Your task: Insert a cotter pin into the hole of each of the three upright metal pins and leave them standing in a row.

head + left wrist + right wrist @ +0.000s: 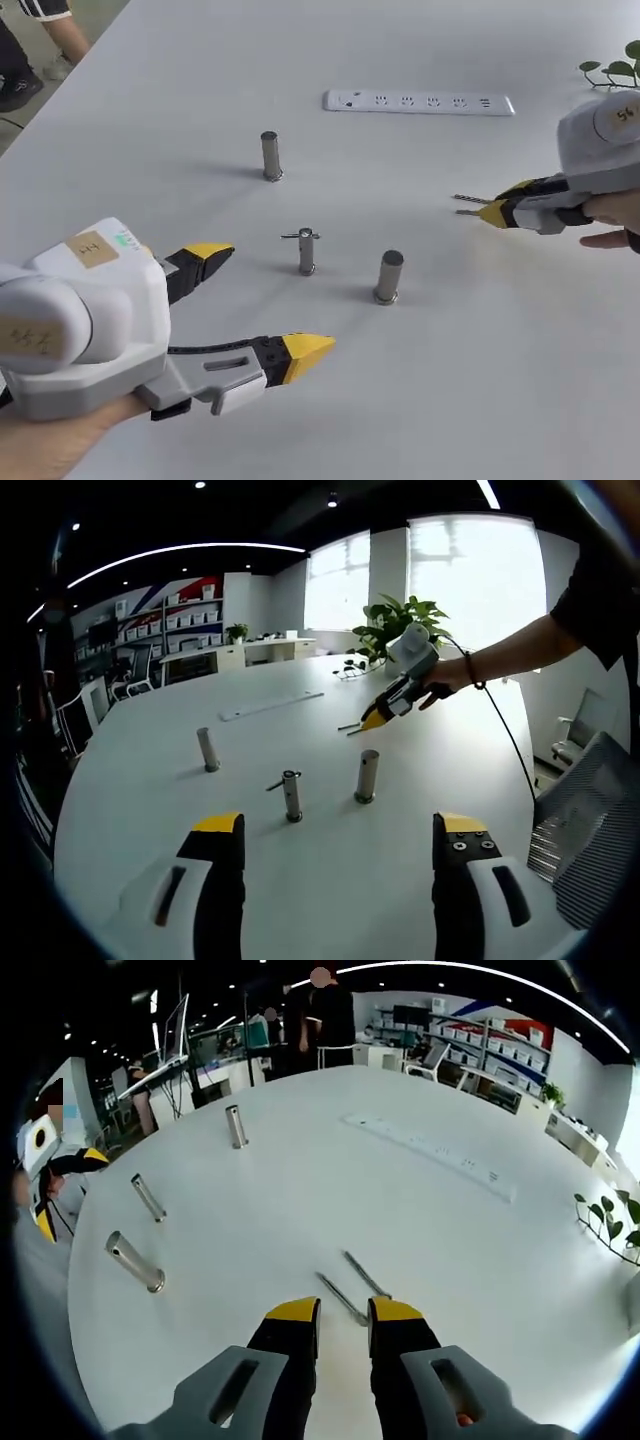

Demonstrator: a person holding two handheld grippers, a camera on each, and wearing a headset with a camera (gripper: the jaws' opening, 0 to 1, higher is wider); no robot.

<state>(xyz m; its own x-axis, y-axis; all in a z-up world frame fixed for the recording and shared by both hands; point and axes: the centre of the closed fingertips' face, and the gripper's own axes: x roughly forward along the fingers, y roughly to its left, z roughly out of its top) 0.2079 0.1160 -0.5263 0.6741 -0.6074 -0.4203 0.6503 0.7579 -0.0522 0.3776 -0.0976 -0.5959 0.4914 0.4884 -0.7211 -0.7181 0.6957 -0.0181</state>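
While left tool (272, 298) gapes, right tool (492, 206) — held level — pinches cotter pin (466, 198).

Left gripper (262, 300) white-bodied, black fingers (183, 272), yellow tips (308, 348), black sleeve (600, 590)

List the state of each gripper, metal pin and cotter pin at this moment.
left gripper: open, empty.
right gripper: shut on held cotter pin.
held cotter pin: gripped at one end, legs sticking out past the jaws.
far metal pin: upright, no cotter pin.
middle metal pin: upright, inserted cotter pin through its top.
near metal pin: upright, no cotter pin.
power strip: nothing plugged in.
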